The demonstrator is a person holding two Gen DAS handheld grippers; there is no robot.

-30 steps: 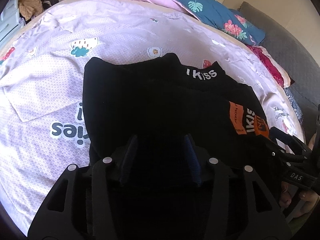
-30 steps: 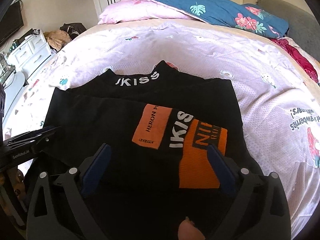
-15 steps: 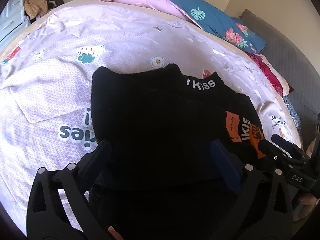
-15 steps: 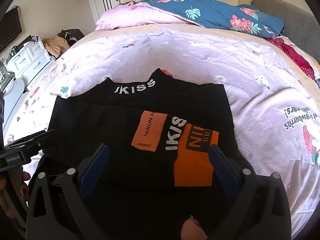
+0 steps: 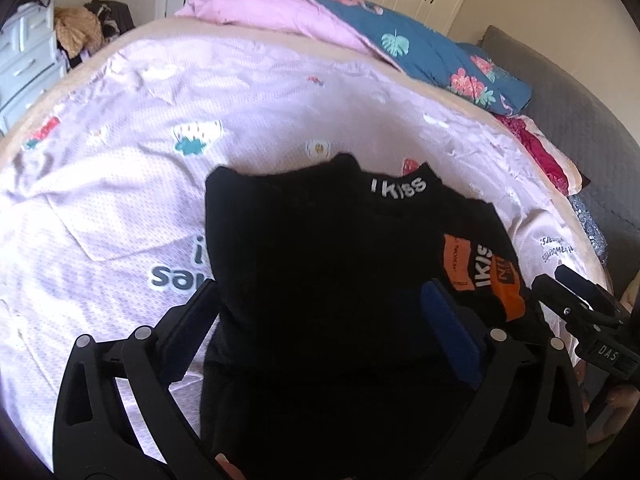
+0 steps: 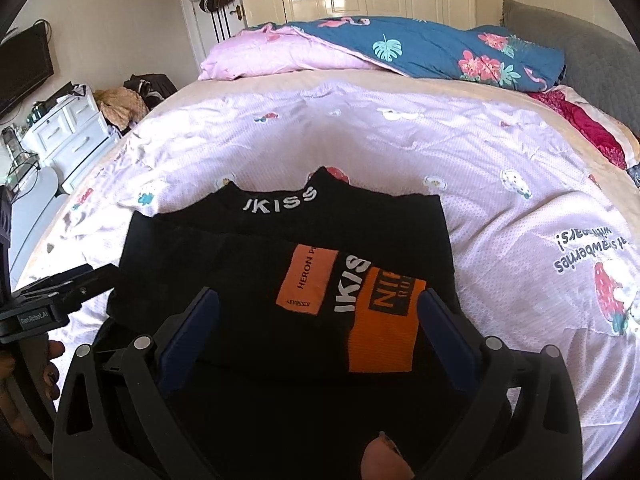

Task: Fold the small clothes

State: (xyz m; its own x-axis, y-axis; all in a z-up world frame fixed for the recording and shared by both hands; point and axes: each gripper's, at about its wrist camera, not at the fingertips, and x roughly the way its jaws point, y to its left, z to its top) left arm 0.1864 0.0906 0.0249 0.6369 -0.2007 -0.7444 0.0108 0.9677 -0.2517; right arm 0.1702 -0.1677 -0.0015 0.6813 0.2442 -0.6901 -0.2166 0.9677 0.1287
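Note:
A small black garment (image 5: pixel 320 248) with white "IKISS" lettering and orange patches (image 6: pixel 380 320) lies folded on the bed; it also shows in the right wrist view (image 6: pixel 248 264). My left gripper (image 5: pixel 320 320) is open, its blue-padded fingers (image 5: pixel 448 332) spread wide over the garment's near left part. My right gripper (image 6: pixel 316 328) is open too, its jaws spread over the near edge by the orange patches. Neither holds cloth. Each gripper shows at the edge of the other's view: the right one (image 5: pixel 580 316), the left one (image 6: pixel 52 300).
The bed is covered by a pale pink printed sheet (image 6: pixel 500 208). A pink and blue quilt (image 6: pixel 400 52) is piled at the far end. A grey headboard (image 6: pixel 580 52) is at the right, white drawers (image 6: pixel 68 128) at the left.
My left gripper opened from a narrow gap to wide and let go of the black cloth. Both grippers drew back and rose a little. The garment stays flat.

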